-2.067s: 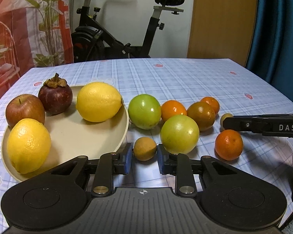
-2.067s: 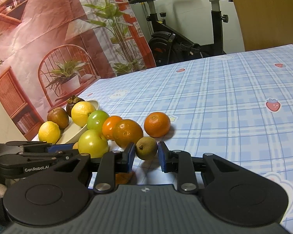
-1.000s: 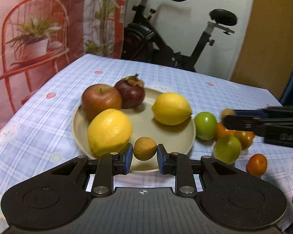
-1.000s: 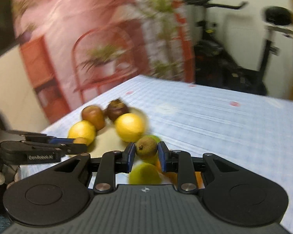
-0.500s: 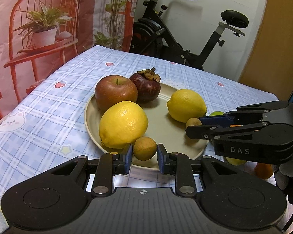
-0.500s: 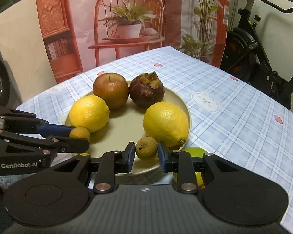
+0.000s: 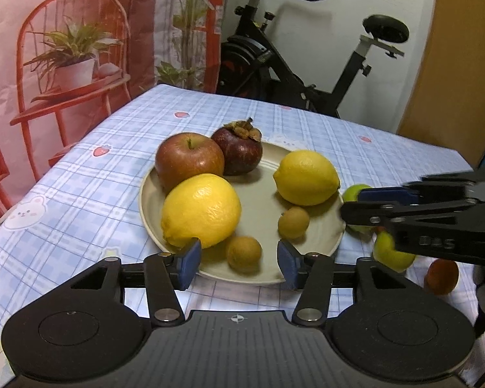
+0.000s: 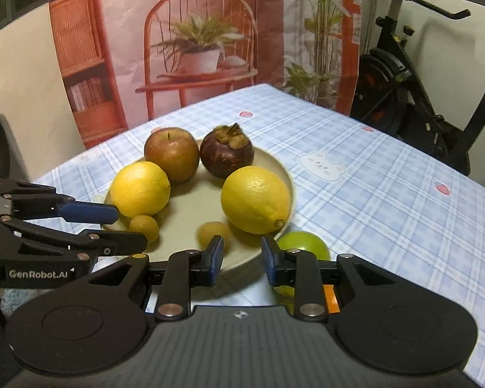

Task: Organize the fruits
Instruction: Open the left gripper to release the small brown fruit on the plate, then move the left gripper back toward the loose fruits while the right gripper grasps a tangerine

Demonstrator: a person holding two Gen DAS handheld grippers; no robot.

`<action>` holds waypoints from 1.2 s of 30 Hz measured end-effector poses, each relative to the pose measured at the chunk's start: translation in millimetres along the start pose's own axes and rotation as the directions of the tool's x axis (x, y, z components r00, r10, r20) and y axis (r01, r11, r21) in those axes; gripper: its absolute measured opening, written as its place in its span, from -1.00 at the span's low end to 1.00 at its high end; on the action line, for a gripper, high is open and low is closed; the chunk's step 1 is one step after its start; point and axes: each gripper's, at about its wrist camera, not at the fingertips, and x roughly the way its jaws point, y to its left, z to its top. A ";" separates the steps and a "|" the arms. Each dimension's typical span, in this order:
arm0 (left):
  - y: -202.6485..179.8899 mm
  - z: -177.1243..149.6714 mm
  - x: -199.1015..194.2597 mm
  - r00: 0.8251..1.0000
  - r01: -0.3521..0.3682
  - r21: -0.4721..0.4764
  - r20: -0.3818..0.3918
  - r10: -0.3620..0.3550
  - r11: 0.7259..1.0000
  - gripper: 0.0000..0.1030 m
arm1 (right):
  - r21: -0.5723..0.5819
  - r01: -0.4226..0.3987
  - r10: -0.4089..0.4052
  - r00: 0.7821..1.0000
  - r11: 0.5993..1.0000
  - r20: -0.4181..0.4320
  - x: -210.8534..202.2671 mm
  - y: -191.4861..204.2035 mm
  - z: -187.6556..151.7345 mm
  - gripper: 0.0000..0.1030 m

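Checked table (image 7: 119,168), plate (image 7: 148,194), loose fruits (image 7: 393,252)

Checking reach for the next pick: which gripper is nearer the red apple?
Left. The left gripper sits at the plate's near rim on the red apple's side; the right gripper is over by the green fruit.

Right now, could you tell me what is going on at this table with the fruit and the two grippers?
A person with a gripper in each hand is gathering fruit onto the plate. Both the left gripper and the right gripper are open and empty, each with a small brown fruit lying on the plate just ahead: one near the front rim, the other beside a lemon. An apple, a mangosteen and a second lemon are on the plate too. Green fruits and an orange one wait on the tablecloth.
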 end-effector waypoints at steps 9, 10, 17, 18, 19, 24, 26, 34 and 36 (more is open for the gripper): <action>-13.3 4.9 -19.8 0.992 0.004 0.031 0.123 -0.007 1.000 0.07 | 0.167 0.096 -0.131 0.968 0.981 0.213 -67.8 -32.6 -31.6 -0.44; -16.2 4.9 -20.7 0.991 0.010 0.040 0.136 -0.015 0.999 0.07 | 0.192 0.114 -0.158 0.960 0.975 0.232 -74.8 -37.1 -38.5 -0.44; -33.4 -1.2 -19.0 0.983 0.073 0.100 0.162 -0.089 0.992 0.07 | 0.363 0.191 -0.296 0.920 0.912 0.258 -101.2 -62.6 -81.6 -0.41; -35.3 -2.3 -18.7 0.982 0.080 0.108 0.161 -0.097 0.991 0.07 | 0.385 0.196 -0.308 0.917 0.902 0.255 -102.9 -64.5 -88.3 -0.40; -37.3 -3.2 -18.2 0.981 0.085 0.116 0.162 -0.103 0.990 0.07 | 0.403 0.196 -0.314 0.916 0.894 0.251 -104.3 -67.0 -94.8 -0.40; -44.5 -5.9 -13.2 0.979 0.115 0.143 0.153 -0.137 0.983 0.08 | 0.413 0.179 -0.300 0.921 0.893 0.249 -112.0 -66.7 -106.2 -0.39; -47.9 -7.0 -10.8 0.978 0.124 0.157 0.145 -0.147 0.980 0.08 | 0.399 0.165 -0.282 0.925 0.902 0.256 -113.4 -64.5 -106.1 -0.35; -51.8 -10.6 -7.6 0.976 0.146 0.179 0.132 -0.171 0.973 0.08 | 0.346 0.149 -0.246 0.935 0.926 0.255 -108.8 -53.9 -105.8 -0.34; -51.1 -10.8 -7.7 0.976 0.148 0.176 0.132 -0.172 0.973 0.08 | 0.347 0.143 -0.240 0.937 0.927 0.253 -108.4 -53.9 -105.6 -0.34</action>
